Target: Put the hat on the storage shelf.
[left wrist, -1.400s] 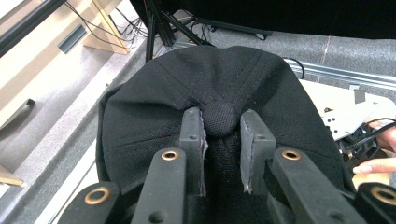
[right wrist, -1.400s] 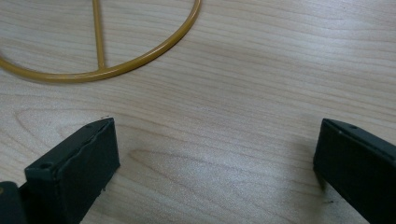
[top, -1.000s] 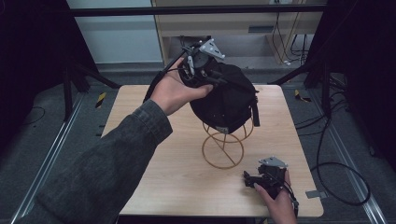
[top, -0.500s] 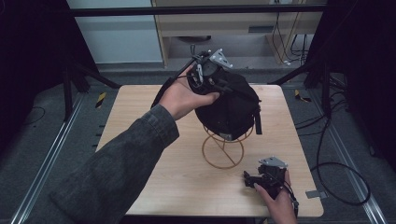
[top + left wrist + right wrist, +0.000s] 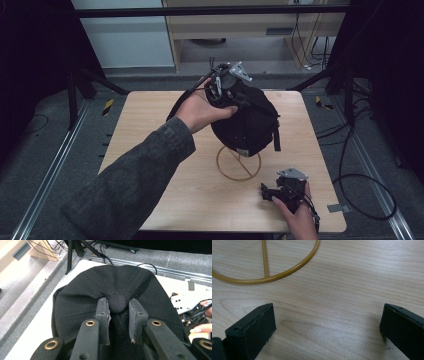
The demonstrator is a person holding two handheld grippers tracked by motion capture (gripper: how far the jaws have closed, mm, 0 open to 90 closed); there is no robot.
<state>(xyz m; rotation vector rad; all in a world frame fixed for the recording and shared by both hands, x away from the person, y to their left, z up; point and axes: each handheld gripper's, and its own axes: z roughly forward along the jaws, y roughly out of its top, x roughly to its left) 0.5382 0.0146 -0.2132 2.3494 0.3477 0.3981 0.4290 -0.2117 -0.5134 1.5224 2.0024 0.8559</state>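
left claw [image 5: 226,86], in the high view, sits on the crown of a black cap [image 5: 250,122] that rests over a gold wire stand [image 5: 238,163] near the middle of the wooden counter [image 5: 150,130]; the person's left hand [image 5: 202,107] reaches in over the counter with a dark sleeve [image 5: 125,190] behind it. the right claw [image 5: 272,192] lies low at the near right of the counter, held in the right hand [image 5: 300,220], well apart from the cap. one cap, one stand, two claws, one counter. in the left claw view, the two black jaws stand either side of the cap's top button [image 5: 117,303], closed in on it and bunching the cloth, so the left claw [image 5: 118,312] is pinching the cap at the button. the cap [image 5: 82,297] looks soft and light, fabric that puckers and folds under the pads; it will likely sag and swing if lifted, not slip. the button seems a fair place to grip, being the one firm knob on the crown, and the brim would be the stiffer alternative. the other claw [image 5: 190,305] shows at the right edge there. in the right claw view, the jaws stand wide apart over bare wood, holding nothing, with the right claw [image 5: 327,325] just above the counter [image 5: 352,290] and the ring base of the stand [image 5: 287,270] curving across the top left.
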